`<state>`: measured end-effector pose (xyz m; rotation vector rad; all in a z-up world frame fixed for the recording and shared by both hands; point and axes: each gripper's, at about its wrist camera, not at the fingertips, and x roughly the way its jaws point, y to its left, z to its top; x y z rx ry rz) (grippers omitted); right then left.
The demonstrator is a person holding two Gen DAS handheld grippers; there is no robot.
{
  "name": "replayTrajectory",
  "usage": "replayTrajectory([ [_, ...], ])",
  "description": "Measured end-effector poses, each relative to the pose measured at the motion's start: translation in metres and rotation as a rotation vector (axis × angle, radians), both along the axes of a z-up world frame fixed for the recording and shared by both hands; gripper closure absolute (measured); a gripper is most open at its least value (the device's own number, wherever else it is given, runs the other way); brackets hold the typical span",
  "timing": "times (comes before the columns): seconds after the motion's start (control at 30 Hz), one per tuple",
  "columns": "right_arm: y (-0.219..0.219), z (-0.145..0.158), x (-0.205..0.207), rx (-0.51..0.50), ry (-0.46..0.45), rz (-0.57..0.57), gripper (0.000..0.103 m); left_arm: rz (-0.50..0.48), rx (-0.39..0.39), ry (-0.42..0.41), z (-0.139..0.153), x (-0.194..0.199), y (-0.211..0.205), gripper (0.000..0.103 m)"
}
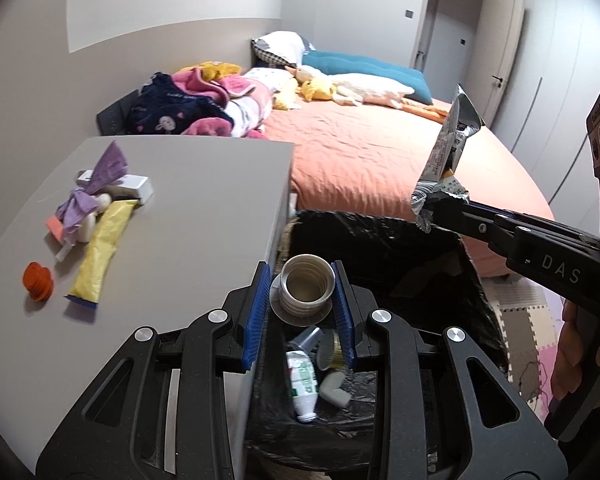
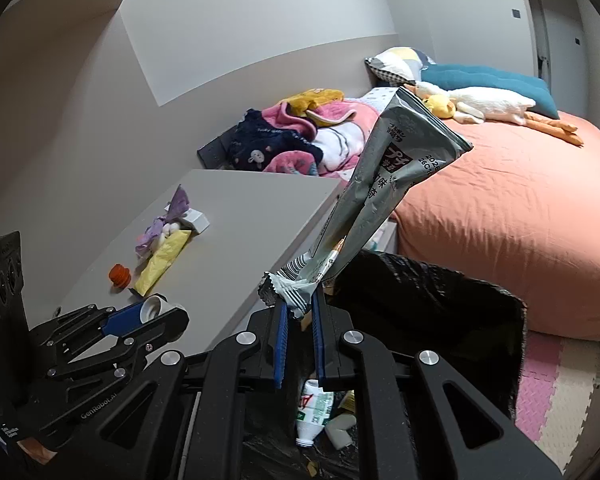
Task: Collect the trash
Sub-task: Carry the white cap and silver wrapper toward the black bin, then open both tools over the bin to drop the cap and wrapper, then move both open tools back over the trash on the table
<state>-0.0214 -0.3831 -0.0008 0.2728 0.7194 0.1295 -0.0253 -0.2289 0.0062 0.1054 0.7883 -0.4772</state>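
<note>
My left gripper (image 1: 302, 280) is shut on a white ribbed cap (image 1: 306, 290), held over the near edge of a bin lined with a black bag (image 1: 440, 272). My right gripper (image 2: 299, 312) is shut on the crimped end of a silver snack wrapper (image 2: 384, 184), which stands up above the bin (image 2: 452, 304). In the left wrist view the same wrapper (image 1: 448, 160) and right gripper (image 1: 432, 210) show at the right. Inside the bin lie a crushed plastic bottle (image 1: 304, 384) and other scraps. On the grey cabinet top (image 1: 204, 208) remain an orange cap (image 1: 38, 280), a yellow packet (image 1: 100, 248) and a purple wrapper (image 1: 96, 184).
A bed with an orange sheet (image 1: 364, 152) stands behind the bin, with clothes (image 1: 196, 108), pillows and plush toys on it. A white box (image 1: 136, 186) lies on the cabinet. Foam mats (image 2: 556, 392) cover the floor at the right. A hand (image 1: 580, 352) holds the right gripper.
</note>
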Motion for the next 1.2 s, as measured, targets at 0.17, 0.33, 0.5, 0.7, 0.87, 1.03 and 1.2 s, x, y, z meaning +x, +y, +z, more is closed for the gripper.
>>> replayTrajectory([
  [0.17, -0.016, -0.001, -0.008, -0.012, 0.009, -0.025, 0.091, -0.035, -0.001, 0.011, -0.004, -0.001, -0.018, 0.073],
  [0.33, -0.031, -0.005, -0.01, -0.03, 0.04, -0.056, 0.087, -0.066, 0.001, 0.046, -0.013, 0.003, -0.031, 0.07],
  [0.5, -0.045, -0.001, -0.016, -0.068, 0.017, -0.144, 0.023, -0.051, -0.007, 0.061, -0.014, 0.005, -0.035, 0.006],
  [0.7, -0.055, 0.003, -0.019, -0.053, -0.011, -0.174, 0.022, -0.018, -0.021, 0.041, -0.007, 0.006, -0.025, 0.006],
  [0.87, -0.052, 0.004, -0.019, -0.044, -0.022, -0.174, 0.022, -0.007, -0.003, 0.015, -0.004, 0.005, -0.02, 0.006],
  [1.03, -0.044, 0.006, -0.017, -0.048, -0.026, -0.158, 0.022, 0.007, 0.002, 0.01, -0.005, 0.006, -0.012, 0.006],
  [1.2, -0.031, 0.007, -0.013, -0.035, -0.038, -0.13, 0.022, 0.033, 0.007, 0.003, -0.005, 0.007, 0.001, 0.006],
])
